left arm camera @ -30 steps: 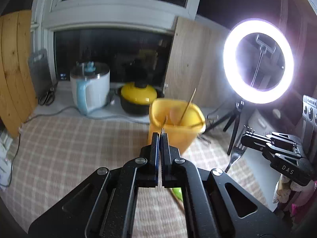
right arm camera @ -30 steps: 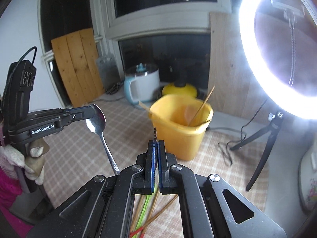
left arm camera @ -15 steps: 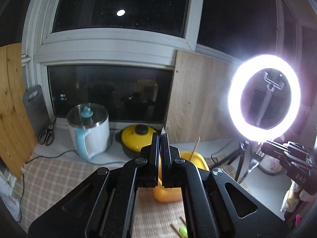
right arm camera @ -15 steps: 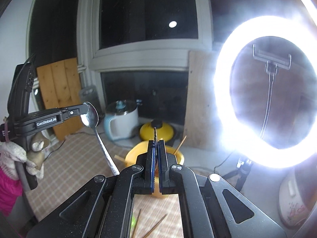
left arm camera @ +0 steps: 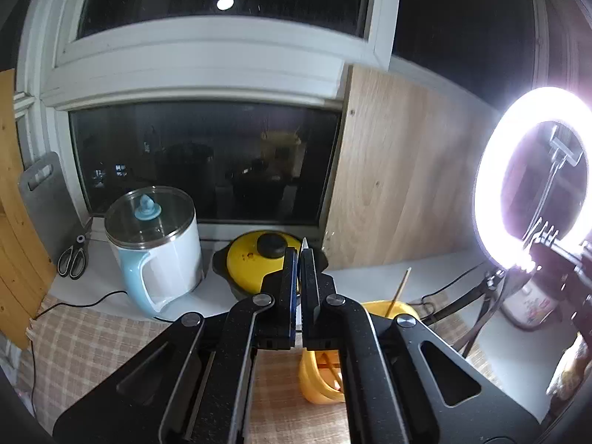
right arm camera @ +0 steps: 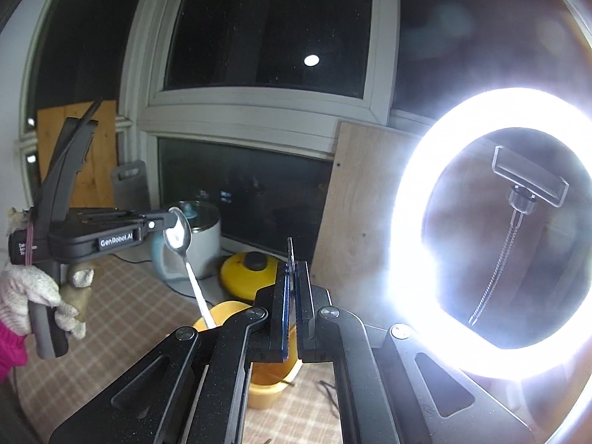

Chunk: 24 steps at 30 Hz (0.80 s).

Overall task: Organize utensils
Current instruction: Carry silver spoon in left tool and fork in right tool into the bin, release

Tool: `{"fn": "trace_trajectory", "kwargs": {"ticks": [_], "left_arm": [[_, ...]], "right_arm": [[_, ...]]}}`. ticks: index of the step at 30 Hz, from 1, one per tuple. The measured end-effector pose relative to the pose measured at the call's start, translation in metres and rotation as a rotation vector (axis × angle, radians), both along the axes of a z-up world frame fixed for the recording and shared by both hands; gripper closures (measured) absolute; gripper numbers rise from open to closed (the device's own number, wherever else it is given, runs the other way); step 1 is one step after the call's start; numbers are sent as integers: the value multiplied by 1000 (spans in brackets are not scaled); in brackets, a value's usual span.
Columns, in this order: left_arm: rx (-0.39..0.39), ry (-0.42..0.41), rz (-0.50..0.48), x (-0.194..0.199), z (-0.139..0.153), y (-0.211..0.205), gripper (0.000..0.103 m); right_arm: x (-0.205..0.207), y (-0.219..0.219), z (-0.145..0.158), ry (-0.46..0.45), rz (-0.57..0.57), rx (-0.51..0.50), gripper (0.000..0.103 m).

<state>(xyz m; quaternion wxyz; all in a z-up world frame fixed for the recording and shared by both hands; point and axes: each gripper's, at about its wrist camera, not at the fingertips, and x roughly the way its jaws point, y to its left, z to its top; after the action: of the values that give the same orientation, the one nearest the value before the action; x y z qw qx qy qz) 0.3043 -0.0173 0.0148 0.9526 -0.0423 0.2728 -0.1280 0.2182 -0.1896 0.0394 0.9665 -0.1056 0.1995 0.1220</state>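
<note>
Over the yellow bin (right arm camera: pixel 272 381), both grippers are up in the air, each pinching a utensil.

Left gripper (right arm camera: pixel 168 224): jaws pressed together on a metal spoon (right arm camera: pixel 180 235). It grips the rim of the bowl; the bowl is up, the handle hangs down and right, long axis steeply diagonal, handle tip just at the bin's near-left rim. In its own view the left gripper (left arm camera: pixel 299 259) shows only a sliver of metal poking out between the closed pads.

Right gripper (right arm camera: pixel 291 272): jaws closed on a thin dark-looking metal strip sticking up past the tips. Probably the fork (left arm camera: pixel 544 229) seen from the left wrist against the ring light (left arm camera: pixel 532 181), tines up-left. Glare is heavy, so low confidence on which end is held.

Progress, my read:
- Bin (left arm camera: pixel 322 388) already holds at least one chopstick (left arm camera: pixel 401 286), leaning up and right out of the mouth.
- Spoon and fork are lifted but not dropped in; spoon is closest, handle-first.
- The checked cloth (left arm camera: pixel 85 347) below is mostly hidden by the grippers, so I can't tell how many loose utensils remain.

Kettle (left arm camera: pixel 157 248) and yellow pot (left arm camera: pixel 259 262) sit far behind the bin, not involved.
</note>
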Motion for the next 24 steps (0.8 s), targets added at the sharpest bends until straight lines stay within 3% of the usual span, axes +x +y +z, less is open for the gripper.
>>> {"fn": "trace_trajectory", "kwargs": {"ticks": [11,24], "left_arm": [[34,61,-22,27,-36,-11,103],[-4,129,-112,34,-59,-29,103]], "right_arm": [[30,14,-42,93,-11,-46,102],[38,10,-78,258,31,78,101]]}}
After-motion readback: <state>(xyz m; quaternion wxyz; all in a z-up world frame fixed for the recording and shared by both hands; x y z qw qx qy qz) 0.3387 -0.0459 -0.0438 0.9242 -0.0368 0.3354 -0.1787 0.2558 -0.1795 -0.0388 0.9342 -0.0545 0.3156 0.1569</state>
